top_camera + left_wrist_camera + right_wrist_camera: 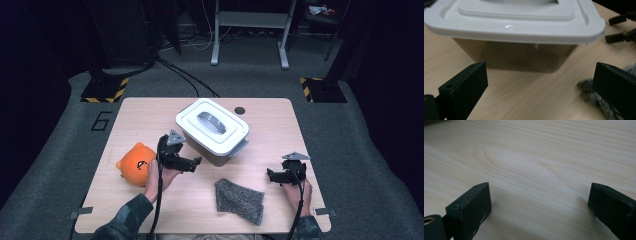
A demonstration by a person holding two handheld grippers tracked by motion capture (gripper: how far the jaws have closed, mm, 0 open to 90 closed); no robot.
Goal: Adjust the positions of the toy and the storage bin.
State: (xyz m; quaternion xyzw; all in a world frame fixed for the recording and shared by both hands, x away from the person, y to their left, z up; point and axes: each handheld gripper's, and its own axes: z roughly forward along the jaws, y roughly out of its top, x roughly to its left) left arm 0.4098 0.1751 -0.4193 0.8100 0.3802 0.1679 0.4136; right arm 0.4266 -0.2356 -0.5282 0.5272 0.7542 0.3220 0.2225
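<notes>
Left hand-held gripper (196, 161) agape, lidded box (212, 130) just ahead, right hand-held gripper (270, 175) agape.

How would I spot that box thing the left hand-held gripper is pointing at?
On the light wooden table, look just behind the middle. The translucent grey plastic box with a white lid sits there, the only hard container, unlike the round orange plush toy and flat grey knitted cloth.
</notes>
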